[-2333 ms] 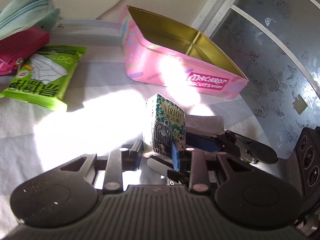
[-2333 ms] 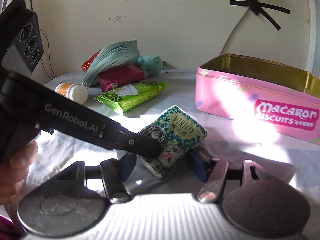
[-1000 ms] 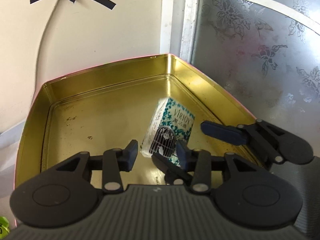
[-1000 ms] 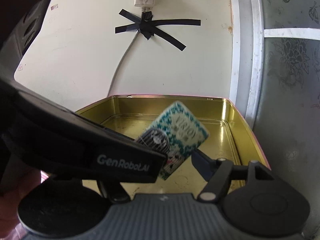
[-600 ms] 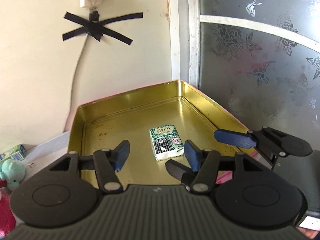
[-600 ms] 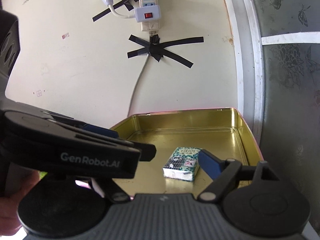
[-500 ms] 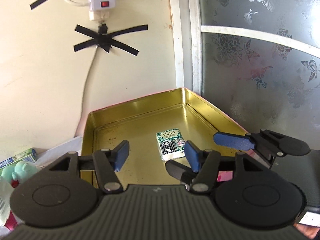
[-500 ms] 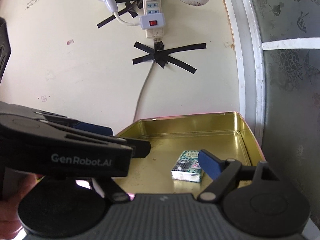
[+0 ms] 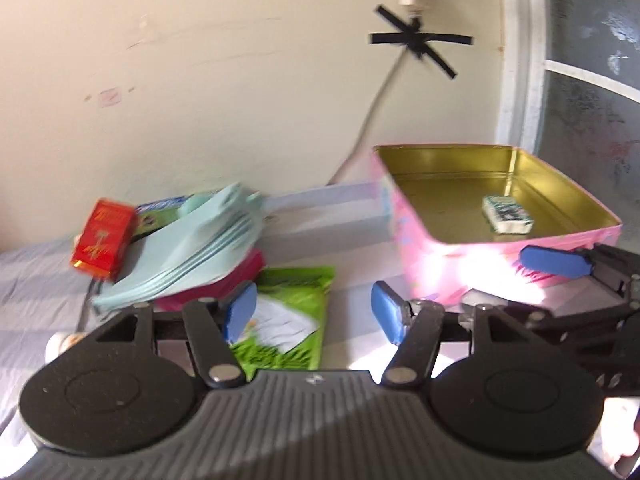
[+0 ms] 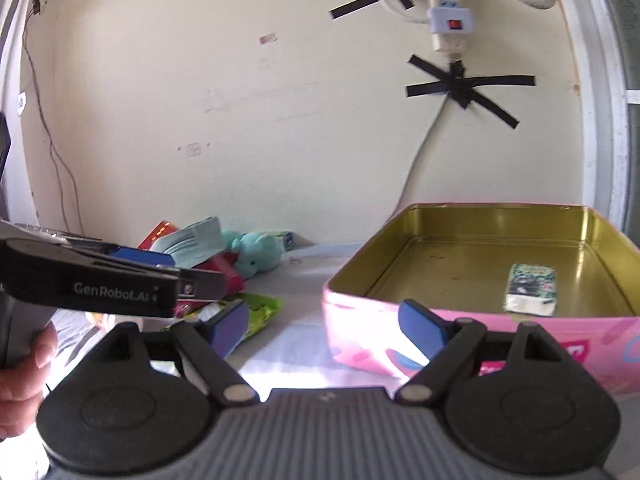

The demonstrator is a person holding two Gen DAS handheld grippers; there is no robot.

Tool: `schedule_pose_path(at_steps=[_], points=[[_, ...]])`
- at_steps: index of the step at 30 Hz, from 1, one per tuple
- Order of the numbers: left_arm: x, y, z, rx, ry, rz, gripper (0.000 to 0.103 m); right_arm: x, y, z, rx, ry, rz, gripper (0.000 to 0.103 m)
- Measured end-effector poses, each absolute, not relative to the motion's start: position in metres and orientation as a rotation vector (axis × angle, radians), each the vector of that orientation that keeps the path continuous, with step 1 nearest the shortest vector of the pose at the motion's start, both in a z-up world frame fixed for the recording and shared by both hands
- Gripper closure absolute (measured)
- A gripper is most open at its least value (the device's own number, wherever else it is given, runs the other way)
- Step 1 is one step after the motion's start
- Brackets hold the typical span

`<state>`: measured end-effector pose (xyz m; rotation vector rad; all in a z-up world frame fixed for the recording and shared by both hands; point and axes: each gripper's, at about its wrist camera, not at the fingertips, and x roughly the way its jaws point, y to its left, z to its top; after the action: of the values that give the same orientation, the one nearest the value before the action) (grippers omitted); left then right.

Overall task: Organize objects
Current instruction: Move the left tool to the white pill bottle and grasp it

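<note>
Pink tin (image 10: 360, 308) holds tissue pack (image 10: 530, 288); left tool (image 9: 312, 312) opening empty, right tool (image 10: 328, 330) wide, empty.

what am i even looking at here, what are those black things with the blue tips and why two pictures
Those are two hand-held grippers, one in each of a person's hands, each carrying its own camera looking along its fingers; hence two pictures. The left gripper is opening with nothing between its blue pads; the right gripper is open and empty. On the cloth-covered surface stands a pink tin with a tissue pack inside. Left of it lie a green packet, a pale blue pouch, a red box and a teal plush toy.
</note>
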<state>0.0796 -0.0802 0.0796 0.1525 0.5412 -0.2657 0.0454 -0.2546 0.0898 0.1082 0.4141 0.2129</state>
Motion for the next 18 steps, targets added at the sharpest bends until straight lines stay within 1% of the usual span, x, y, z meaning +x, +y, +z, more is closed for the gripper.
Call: schedule_pose_path(at_steps=[7, 11, 12, 14, 18], points=[[0.09, 0.065, 0.062, -0.014, 0.618, -0.041, 0.038, 0.075, -0.177, 0.081, 0.009, 0.477, 0.388, 0.02], [0.1, 0.116, 0.063, -0.124, 0.617, -0.024, 0.037, 0.095, -0.126, 0.074, -0.023, 0.527, 0.504, 0.021], [0.102, 0.122, 0.063, -0.136, 0.61, -0.034, 0.035, 0.099, -0.116, 0.072, -0.037, 0.534, 0.522, 0.021], [0.107, 0.128, 0.062, -0.156, 0.596, -0.057, 0.019, 0.105, -0.089, 0.066, -0.091, 0.548, 0.568, 0.021], [0.128, 0.134, 0.045, -0.181, 0.619, -0.153, 0.017, 0.128, -0.051, 0.057, -0.146, 0.592, 0.633, 0.02]])
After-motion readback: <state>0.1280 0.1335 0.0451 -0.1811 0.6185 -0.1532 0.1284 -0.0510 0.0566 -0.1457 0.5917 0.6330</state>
